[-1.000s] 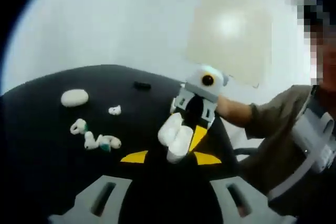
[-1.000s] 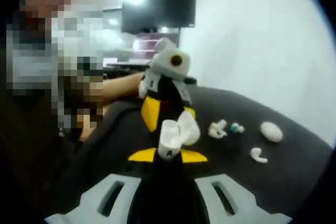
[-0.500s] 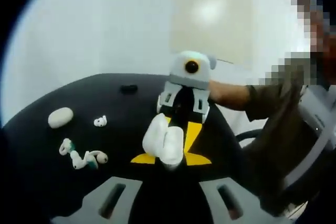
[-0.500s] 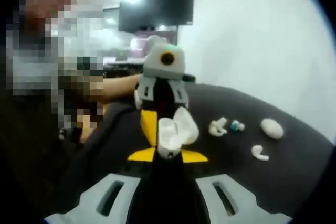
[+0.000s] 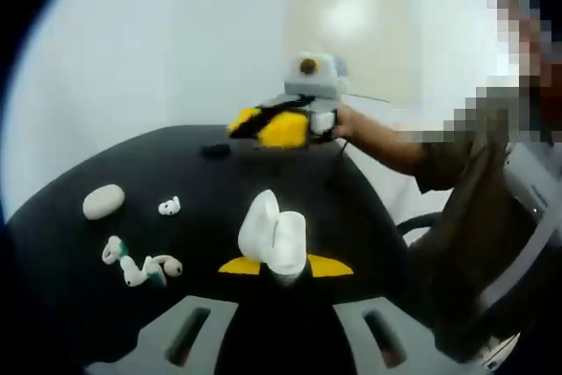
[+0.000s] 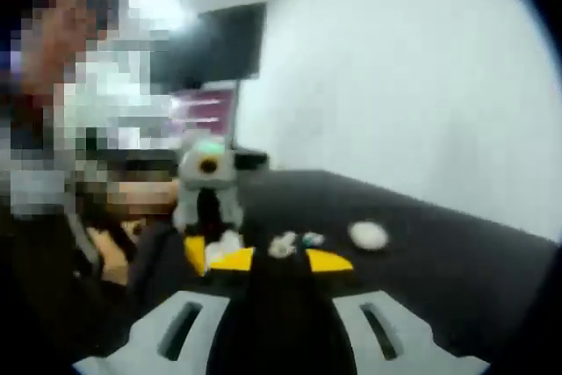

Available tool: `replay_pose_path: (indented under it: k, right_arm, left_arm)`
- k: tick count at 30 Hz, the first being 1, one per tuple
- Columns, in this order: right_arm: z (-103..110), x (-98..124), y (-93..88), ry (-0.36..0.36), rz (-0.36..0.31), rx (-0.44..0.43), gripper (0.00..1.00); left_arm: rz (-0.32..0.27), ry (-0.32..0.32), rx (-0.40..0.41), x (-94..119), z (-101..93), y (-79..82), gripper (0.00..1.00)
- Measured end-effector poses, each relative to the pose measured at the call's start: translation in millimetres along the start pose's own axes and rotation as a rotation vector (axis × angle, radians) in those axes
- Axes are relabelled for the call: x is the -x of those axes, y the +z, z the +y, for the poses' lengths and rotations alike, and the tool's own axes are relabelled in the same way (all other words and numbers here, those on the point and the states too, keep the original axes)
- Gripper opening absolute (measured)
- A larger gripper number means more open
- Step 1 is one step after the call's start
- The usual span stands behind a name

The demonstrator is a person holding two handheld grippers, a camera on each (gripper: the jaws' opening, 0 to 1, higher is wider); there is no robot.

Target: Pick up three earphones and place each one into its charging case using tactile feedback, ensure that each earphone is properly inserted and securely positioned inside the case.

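Note:
An open white charging case [image 5: 274, 236] stands upright between my left gripper's [image 5: 281, 266] yellow-tipped jaws, which are shut on its lower end, lid tilted left. My right gripper [image 5: 274, 126] hangs tilted over the far side of the black table [image 5: 70, 305], apart from the case, held by a person's hand. In the right gripper view its own jaws [image 6: 279, 259] stand open with nothing between them. Beyond them the left gripper holds the case [image 6: 230, 241]. One loose earphone [image 5: 169, 206] and a small cluster of earphones [image 5: 140, 267] lie at the left.
A shut white oval case [image 5: 103, 201] lies left of the earphones, also seen in the right gripper view [image 6: 369, 234]. A small black object [image 5: 215, 151] sits near the table's far edge. The person's arm and body fill the right side.
My right gripper has pulled back from the charging case, rising and tilting toward the table's far side. The case stays in my left gripper.

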State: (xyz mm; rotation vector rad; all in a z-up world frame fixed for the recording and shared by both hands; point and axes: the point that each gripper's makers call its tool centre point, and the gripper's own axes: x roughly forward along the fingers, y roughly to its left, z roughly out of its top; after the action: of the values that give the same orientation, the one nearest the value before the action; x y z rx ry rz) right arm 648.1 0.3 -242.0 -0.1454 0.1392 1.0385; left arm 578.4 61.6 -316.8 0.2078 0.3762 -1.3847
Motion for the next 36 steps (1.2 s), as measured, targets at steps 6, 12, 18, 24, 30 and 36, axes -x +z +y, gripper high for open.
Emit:
replay_pose_path:
  k: [6, 12, 18, 24, 30, 36]
  right_arm:
    - [-19, -44, -32.8, -0.137, 0.238, 0.150, 0.22]
    - [-7, -71, -57.8, -0.163, 0.313, 0.186, 0.22]
    - [-22, -77, -65.0, -0.198, 0.321, 0.175, 0.16]
    - [-21, -72, -58.4, -0.134, 0.272, 0.117, 0.12]
    - [-3, -54, -46.5, -0.019, 0.231, 0.124, 0.12]
    - [15, -32, -47.1, 0.121, 0.255, 0.025, 0.12]
  left_arm:
    - [-0.008, 0.019, -0.015, 0, 2.0, 0.8, 0.14]
    - [-0.008, 0.022, -0.019, 0, 3.2, 1.0, 0.14]
    - [-0.007, 0.024, -0.026, 0, 3.1, 0.9, 0.14]
    - [-0.007, 0.026, -0.031, 0, 2.5, 0.6, 0.14]
    - [-0.005, 0.028, -0.039, -1, 1.6, 0.5, 0.14]
    - [-0.006, 0.027, -0.033, -1, 2.1, 0.4, 0.14]
